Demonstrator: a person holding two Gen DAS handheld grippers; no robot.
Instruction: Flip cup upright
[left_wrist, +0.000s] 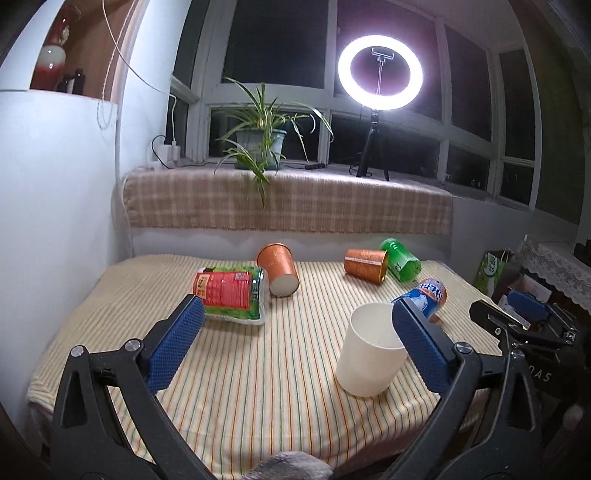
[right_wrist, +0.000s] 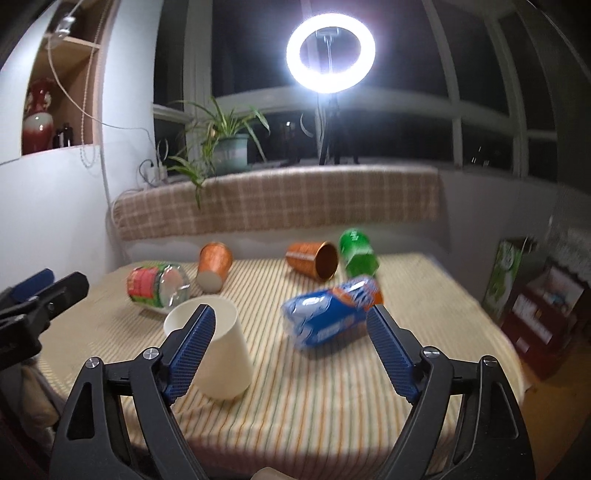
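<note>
A white cup (left_wrist: 369, 354) stands upright on the striped tablecloth (left_wrist: 258, 369), mouth up; it also shows in the right wrist view (right_wrist: 221, 350). Two orange cups lie on their sides further back: one at centre (left_wrist: 277, 269) (right_wrist: 215, 266), one to the right (left_wrist: 366, 265) (right_wrist: 314, 259). My left gripper (left_wrist: 295, 314) is open and empty; its right finger (left_wrist: 417, 343) is beside the white cup. My right gripper (right_wrist: 290, 325) is open and empty; its left finger (right_wrist: 192, 350) is in front of the white cup. The right gripper shows at the left view's right edge (left_wrist: 524, 314).
A red-labelled packet (left_wrist: 232, 293) lies at left, a blue packet (right_wrist: 325, 317) at right, a green can (left_wrist: 400, 259) at the back right. Behind the table are a checked ledge cover (left_wrist: 288, 203), a plant (left_wrist: 258, 144) and a ring light (left_wrist: 380, 72). Boxes (right_wrist: 535, 317) stand right.
</note>
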